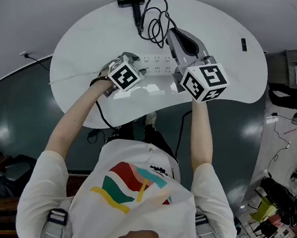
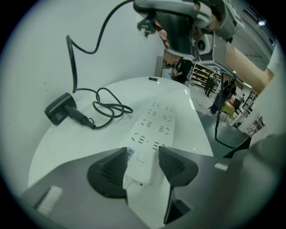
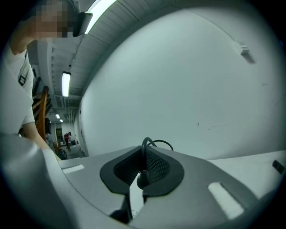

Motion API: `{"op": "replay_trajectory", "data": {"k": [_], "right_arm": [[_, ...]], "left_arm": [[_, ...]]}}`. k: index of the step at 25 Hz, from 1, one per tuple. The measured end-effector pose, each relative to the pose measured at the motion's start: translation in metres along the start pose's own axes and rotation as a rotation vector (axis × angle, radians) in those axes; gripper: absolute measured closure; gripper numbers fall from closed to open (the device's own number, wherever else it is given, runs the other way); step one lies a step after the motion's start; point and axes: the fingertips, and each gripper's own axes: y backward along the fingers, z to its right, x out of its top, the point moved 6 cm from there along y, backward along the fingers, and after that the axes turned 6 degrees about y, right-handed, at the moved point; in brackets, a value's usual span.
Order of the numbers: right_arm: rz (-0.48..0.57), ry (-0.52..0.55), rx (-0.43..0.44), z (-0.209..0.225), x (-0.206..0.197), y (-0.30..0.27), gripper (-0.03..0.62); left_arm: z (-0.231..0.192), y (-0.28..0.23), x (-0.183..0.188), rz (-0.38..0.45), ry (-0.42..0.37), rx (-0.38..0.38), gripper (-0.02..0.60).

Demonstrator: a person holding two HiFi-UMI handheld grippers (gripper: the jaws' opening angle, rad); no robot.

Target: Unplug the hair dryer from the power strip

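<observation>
Left gripper (image 2: 140,164) was clamped on the near end of the power strip (image 2: 157,121). Right gripper (image 3: 142,173) was pinched shut on the plug (image 3: 143,178), held up clear of the sockets. Pulling higher could've dragged the hair dryer (image 2: 59,110) off the far edge of the tabletop (image 2: 58,150) by its cord (image 2: 111,107). Only the left gripper view showed the bare prongs (image 2: 144,27); the right gripper view mostly got wall (image 3: 178,89).
</observation>
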Motion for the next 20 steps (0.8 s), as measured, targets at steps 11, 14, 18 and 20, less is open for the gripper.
{"op": "replay_trajectory", "data": {"k": [11, 14, 18, 20], "right_arm": [[-0.252, 0.019, -0.065, 0.04, -0.076, -0.026, 0.563], [-0.298, -0.024, -0.108, 0.052, -0.093, -0.031, 0.563], [-0.356, -0.032, -0.158, 0.065, -0.111, -0.035, 0.563], [-0.375, -0.029, -0.17, 0.069, -0.117, -0.037, 0.562]], "left_arm": [[-0.002, -0.004, 0.0, 0.014, 0.01, -0.002, 0.362], [-0.002, -0.004, 0.0, 0.015, 0.011, -0.001, 0.362], [-0.002, -0.004, 0.0, 0.018, 0.014, 0.0, 0.362], [-0.001, -0.004, 0.0, 0.016, 0.016, -0.001, 0.362]]}}
